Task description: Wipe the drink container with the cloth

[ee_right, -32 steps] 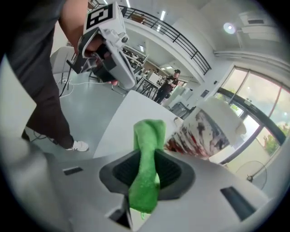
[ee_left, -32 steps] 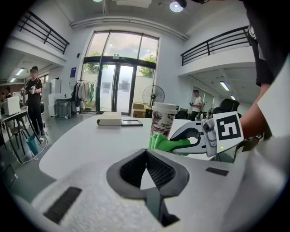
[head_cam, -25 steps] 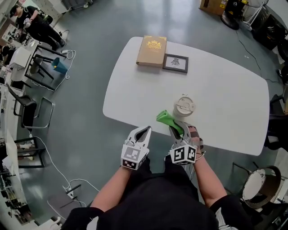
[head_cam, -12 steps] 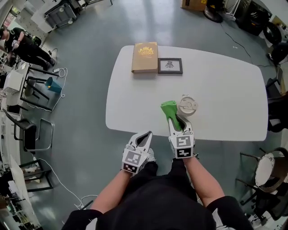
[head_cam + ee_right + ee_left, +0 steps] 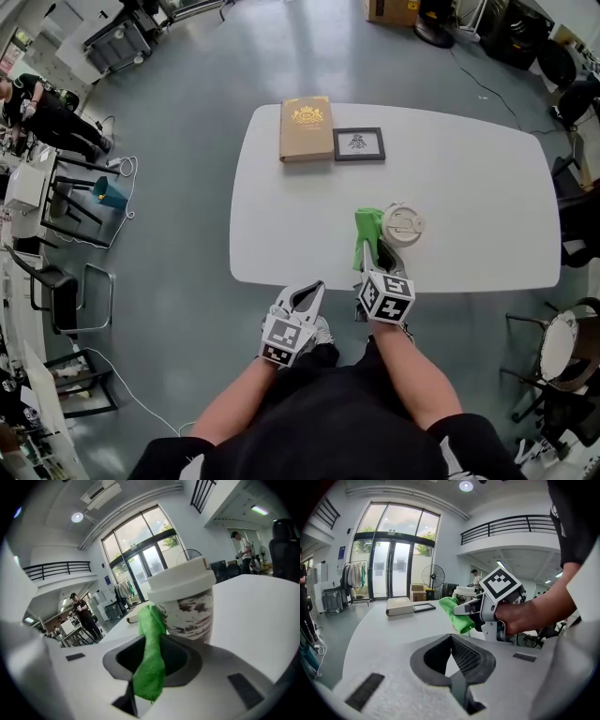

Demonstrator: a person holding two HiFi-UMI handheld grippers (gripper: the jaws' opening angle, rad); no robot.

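Note:
A paper drink cup [image 5: 402, 226] with a white lid stands near the white table's [image 5: 469, 187] front edge. In the right gripper view the cup [image 5: 183, 603] fills the centre, brown print on its side. My right gripper [image 5: 372, 254] is shut on a green cloth [image 5: 367, 234], which hangs from the jaws and lies against the cup's left side [image 5: 151, 653]. My left gripper [image 5: 310, 294] hovers off the table's front edge, left of the right one, jaws shut and holding nothing. The left gripper view shows the cloth [image 5: 457, 614] and the cup's lid [image 5: 467, 591] behind it.
A tan book [image 5: 307, 128] and a small dark picture frame [image 5: 359, 144] lie side by side at the table's far left. Chairs [image 5: 574, 246] stand at the right. Desks, chairs and a person [image 5: 42, 108] are off to the left on the grey floor.
My right gripper has swung to point straight ahead, keeping the cloth against the cup's left side. The left gripper stays shut off the table's edge. The head view has shifted.

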